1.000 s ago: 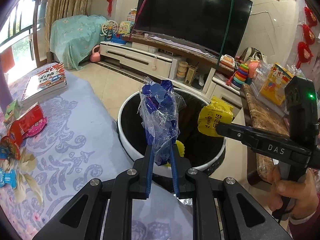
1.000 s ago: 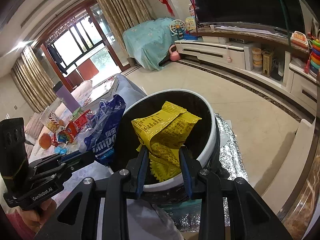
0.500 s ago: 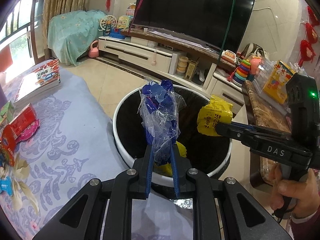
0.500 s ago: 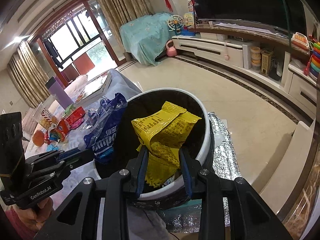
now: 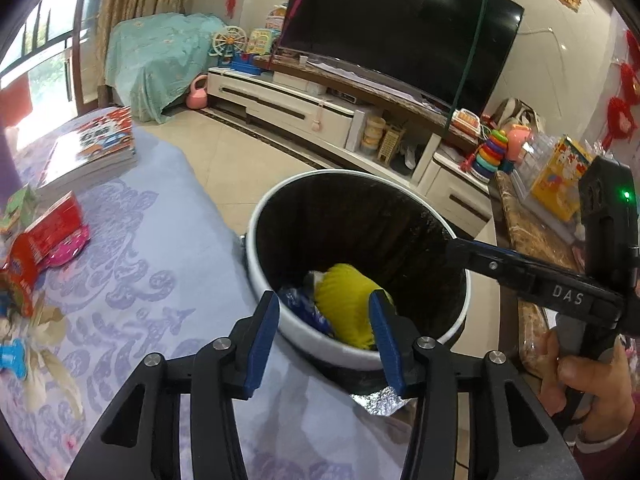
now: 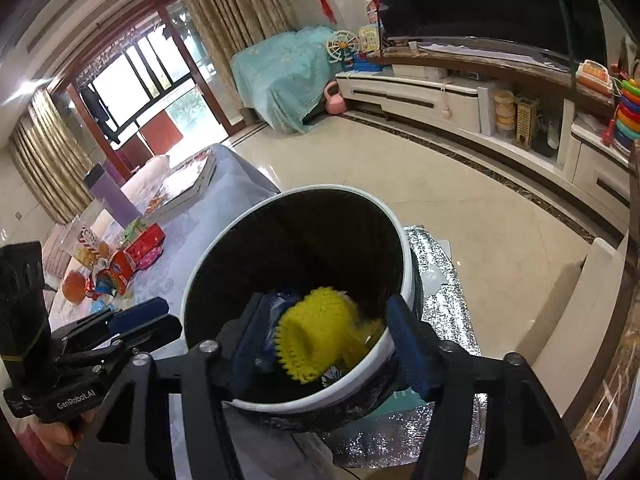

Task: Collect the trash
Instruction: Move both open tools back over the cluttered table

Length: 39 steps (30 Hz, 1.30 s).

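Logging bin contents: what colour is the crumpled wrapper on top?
Yellow wrapper, clearest in the right wrist view.

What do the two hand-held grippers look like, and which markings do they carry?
Both are black frames with blue fingers and silver pivot bolts. The right hand-held gripper reads "DAS" and shows a green light; a maroon sleeve cuff shows below it. The left hand-held gripper reads "GenRobot.AI".

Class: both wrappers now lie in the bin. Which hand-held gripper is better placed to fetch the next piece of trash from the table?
Probably the left hand-held gripper: opening and empty, it sits beside the table with the red packet. The right hand-held gripper is across the bin.
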Tool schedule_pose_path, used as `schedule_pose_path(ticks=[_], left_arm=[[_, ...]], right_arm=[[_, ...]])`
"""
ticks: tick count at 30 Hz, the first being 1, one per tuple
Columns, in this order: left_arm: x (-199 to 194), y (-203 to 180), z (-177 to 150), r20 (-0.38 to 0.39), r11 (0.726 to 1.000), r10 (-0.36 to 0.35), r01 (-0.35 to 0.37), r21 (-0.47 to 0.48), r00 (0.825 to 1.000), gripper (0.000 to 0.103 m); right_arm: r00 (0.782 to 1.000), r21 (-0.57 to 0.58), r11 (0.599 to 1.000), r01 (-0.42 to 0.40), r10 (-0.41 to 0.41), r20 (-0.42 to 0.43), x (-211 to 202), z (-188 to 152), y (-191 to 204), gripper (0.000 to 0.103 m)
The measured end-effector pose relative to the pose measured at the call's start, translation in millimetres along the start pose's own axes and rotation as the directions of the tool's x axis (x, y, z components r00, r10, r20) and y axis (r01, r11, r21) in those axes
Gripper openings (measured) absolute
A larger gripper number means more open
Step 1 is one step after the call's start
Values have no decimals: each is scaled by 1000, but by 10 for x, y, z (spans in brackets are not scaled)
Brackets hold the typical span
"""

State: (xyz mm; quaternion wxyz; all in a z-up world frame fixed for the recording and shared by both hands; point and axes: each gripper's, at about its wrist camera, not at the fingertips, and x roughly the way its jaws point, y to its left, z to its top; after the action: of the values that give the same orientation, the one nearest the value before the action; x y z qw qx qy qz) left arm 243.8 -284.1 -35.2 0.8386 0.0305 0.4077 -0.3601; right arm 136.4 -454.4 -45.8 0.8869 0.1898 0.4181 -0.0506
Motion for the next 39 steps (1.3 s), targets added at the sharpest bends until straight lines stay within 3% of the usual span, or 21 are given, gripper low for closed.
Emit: schedule_pose_path(ticks=[4, 13, 27, 33, 39], left_arm=[[-208, 132, -179, 25, 999, 17, -16, -38, 1000, 54], [-789, 638, -768, 49, 981, 91, -81, -175, 995, 55], [-1699, 1436, -1375, 60, 899, 276, -235, -370, 959, 57], [-1861, 1654, -1454, 48, 870, 313, -266, -416, 949, 57], [-1857, 1821, -1407, 28, 864, 328, -288, -413, 944, 58]], right_arm=[[999, 28, 999, -25, 24, 33, -94, -52, 58, 77], [989, 34, 992, -122, 118, 91, -193, -204, 523, 84], [966, -75, 963, -257, 255, -38, 267, -537, 1568, 84], [956, -99, 953, -288, 279, -91, 497, -682, 1887, 84], [952, -120, 947, -298, 285, -110, 691, -726, 2132, 84]])
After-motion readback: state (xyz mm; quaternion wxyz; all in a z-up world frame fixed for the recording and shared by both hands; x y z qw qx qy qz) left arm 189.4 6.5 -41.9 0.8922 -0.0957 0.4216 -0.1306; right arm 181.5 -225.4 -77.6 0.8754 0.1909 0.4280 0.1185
